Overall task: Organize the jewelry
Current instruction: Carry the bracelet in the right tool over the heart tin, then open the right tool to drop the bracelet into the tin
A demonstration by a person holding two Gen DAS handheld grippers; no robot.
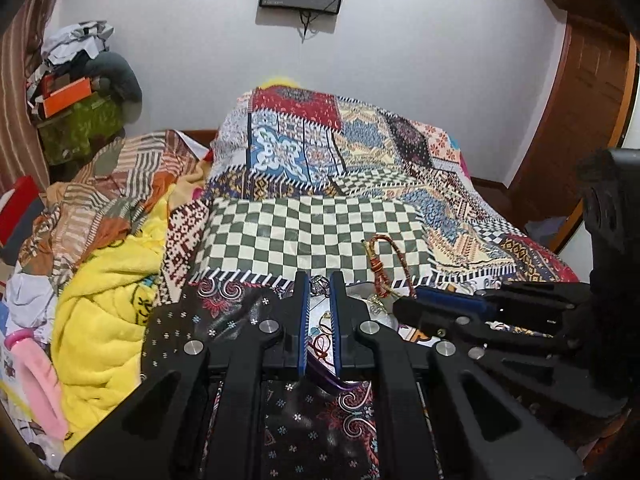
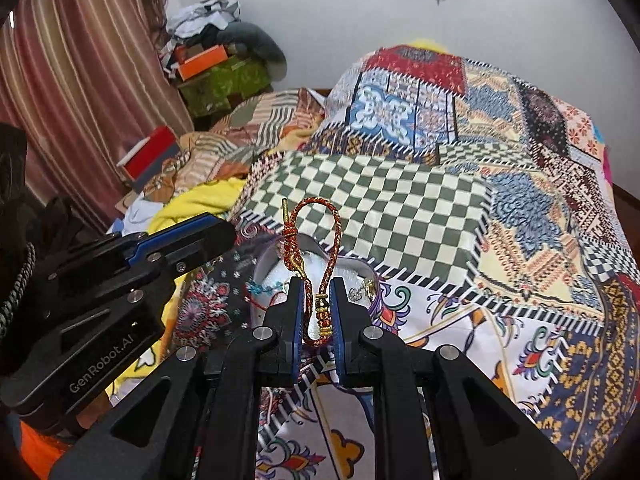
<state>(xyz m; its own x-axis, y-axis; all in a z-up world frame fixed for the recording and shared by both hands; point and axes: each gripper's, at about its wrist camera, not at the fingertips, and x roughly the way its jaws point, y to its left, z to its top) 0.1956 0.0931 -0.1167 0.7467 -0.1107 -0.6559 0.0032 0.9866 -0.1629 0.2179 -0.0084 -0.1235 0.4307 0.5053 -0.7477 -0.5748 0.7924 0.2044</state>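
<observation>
Precariously, the right gripper (image 2: 316, 312) clamps a red-and-gold braided cord bracelet (image 2: 316, 248) above the white oval jewelry box (image 2: 272, 276); left gripper (image 1: 319, 304) nearly together on something small, unidentifiable; the springy loop could slip free.

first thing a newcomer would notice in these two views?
The red-and-gold braided bracelet standing up in a loop from the right gripper, jaws shut on its beaded end, right in the middle of the right wrist view. Under it sits a small open case with more jewelry, on the loud patchwork bedspread that fills both views. The left gripper is beside it, jaws nearly closed just above the case.
</observation>
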